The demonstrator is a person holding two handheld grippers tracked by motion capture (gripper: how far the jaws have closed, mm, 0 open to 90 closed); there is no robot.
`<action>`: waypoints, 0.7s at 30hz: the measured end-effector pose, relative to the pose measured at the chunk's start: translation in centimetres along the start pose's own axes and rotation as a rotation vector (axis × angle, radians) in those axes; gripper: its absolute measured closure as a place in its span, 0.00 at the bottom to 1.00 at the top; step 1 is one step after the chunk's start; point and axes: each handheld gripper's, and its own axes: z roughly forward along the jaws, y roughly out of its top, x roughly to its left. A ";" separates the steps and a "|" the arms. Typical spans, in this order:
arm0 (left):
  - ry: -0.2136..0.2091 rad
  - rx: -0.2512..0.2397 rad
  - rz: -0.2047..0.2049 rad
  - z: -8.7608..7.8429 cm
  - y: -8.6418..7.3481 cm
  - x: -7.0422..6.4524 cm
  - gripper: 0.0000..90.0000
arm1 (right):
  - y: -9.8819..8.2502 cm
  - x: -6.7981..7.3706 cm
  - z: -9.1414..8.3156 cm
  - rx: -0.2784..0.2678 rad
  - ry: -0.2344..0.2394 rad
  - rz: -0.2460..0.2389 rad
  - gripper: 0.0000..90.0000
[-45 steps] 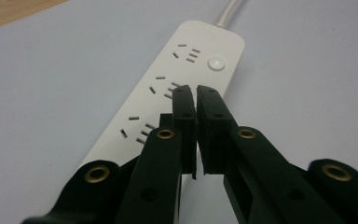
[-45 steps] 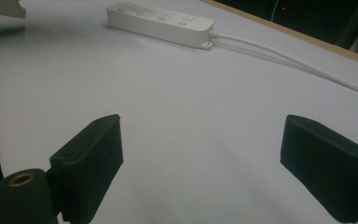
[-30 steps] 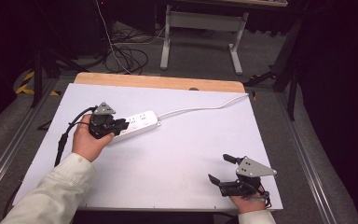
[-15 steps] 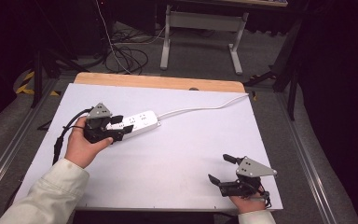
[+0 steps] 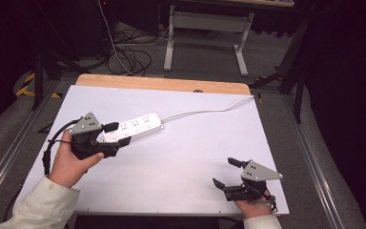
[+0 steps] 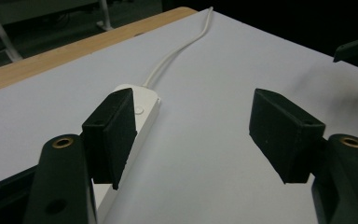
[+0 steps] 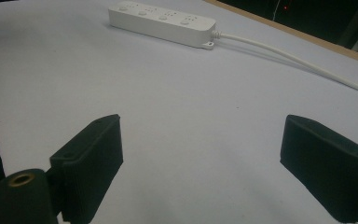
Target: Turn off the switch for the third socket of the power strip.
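The left gripper has just been opening; its jaws now stand wide, off the strip, which lies at ten o'clock on the table, seemingly placed. The right gripper, wide and empty, rests at five o'clock.

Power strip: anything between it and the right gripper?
Nothing visible. Bare white table lies between the open right gripper and the power strip. The left gripper, its jaws just opened, sits at the strip's far end, off that path.
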 end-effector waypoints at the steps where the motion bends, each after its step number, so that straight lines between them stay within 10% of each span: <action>1: -0.013 -0.008 -0.010 -0.2 -0.2 -0.1 0.35 | 0.0 0.0 0.0 0.000 0.000 -0.002 0.15; 21: -0.093 -0.135 0.034 -3.7 -5.9 -0.5 0.13 | 0.1 0.1 0.0 0.003 0.002 -0.007 0.15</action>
